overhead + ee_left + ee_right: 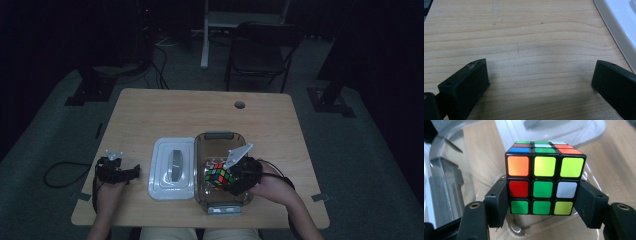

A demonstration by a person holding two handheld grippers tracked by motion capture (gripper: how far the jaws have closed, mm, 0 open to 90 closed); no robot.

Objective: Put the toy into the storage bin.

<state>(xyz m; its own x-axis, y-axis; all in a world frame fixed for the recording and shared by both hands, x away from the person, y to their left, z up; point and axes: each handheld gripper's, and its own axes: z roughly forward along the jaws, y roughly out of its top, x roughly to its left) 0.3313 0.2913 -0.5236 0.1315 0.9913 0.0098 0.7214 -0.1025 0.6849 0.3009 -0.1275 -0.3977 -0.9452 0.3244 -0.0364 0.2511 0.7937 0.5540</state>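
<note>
Material of landmark: clear plastic container (220, 172), oblong, with grey latches at its two ends; all places below are given relative to it.
Surface: pale wood-grain surface (150, 112) carrying the container.
Cube, location: puzzle cube (544, 178) held within the container's walls, at its middle, seemingly just above the floor; contact with the floor cannot be told.
Cube, appearance: black-framed, three by three, scrambled; facing side shows orange, yellow, red, green and white stickers, top side blue, green, red and orange.
Right gripper: right gripper (544, 203) reaches into the container from its right side; its fingers (496, 203) pinch the cube at the two lower rows, one on each flank.
Left gripper: left gripper (540, 82) hovers low over bare surface, well to the left of the container; its fingers (466, 86) are spread wide and hold nothing.
Lid: white lid (172, 168) lies flat, just beside the container's left wall.
Risk 1: low grip on smooth stickers; the cube may tip or slip out.
Risk 2: the fingers or cube may catch the container's rim and drag it, since nothing steadies it.
Risk 3: squeezing may twist a layer.
</note>
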